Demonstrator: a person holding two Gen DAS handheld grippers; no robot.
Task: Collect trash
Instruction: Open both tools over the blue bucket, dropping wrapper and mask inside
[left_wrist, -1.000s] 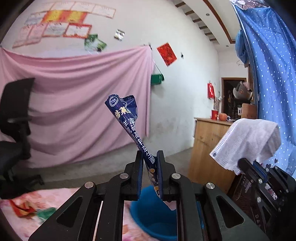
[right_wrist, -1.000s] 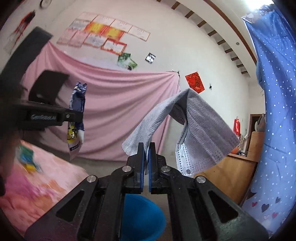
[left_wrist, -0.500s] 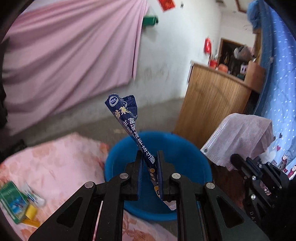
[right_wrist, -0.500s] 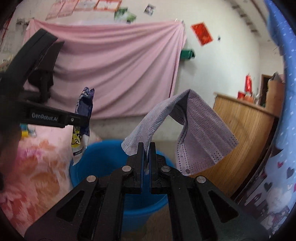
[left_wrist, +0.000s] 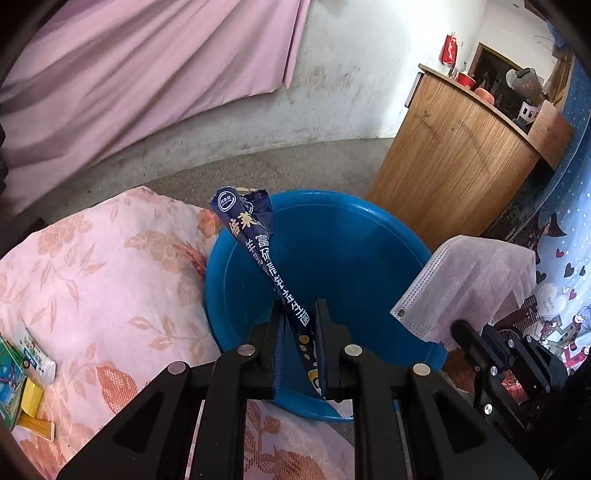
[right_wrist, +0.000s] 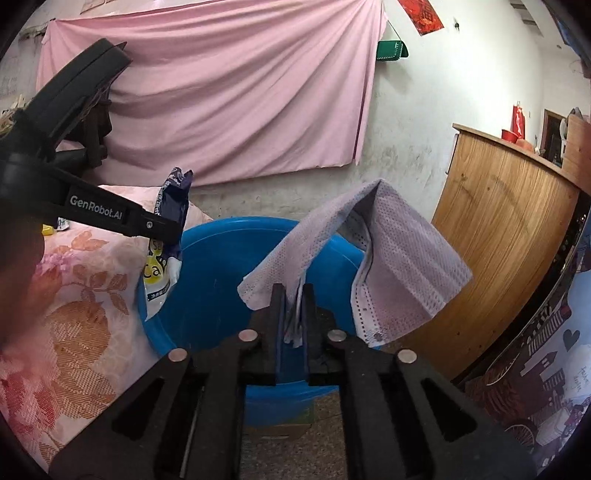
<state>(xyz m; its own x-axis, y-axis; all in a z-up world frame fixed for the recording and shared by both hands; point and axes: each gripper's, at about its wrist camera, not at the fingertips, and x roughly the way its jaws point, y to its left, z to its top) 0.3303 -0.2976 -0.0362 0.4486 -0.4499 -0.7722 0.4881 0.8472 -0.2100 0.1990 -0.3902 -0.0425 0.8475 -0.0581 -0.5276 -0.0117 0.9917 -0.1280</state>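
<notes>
Your left gripper (left_wrist: 298, 314) pinches the dark blue wrapper (left_wrist: 258, 254) over the blue basin (left_wrist: 354, 251), so letting go should drop it inside. Your right gripper (right_wrist: 291, 299), jaws slightly parted, pinches the face mask (right_wrist: 399, 262) above the same basin. More trash (left_wrist: 22, 373) lies left on the floral bedding (left_wrist: 110, 277).
</notes>
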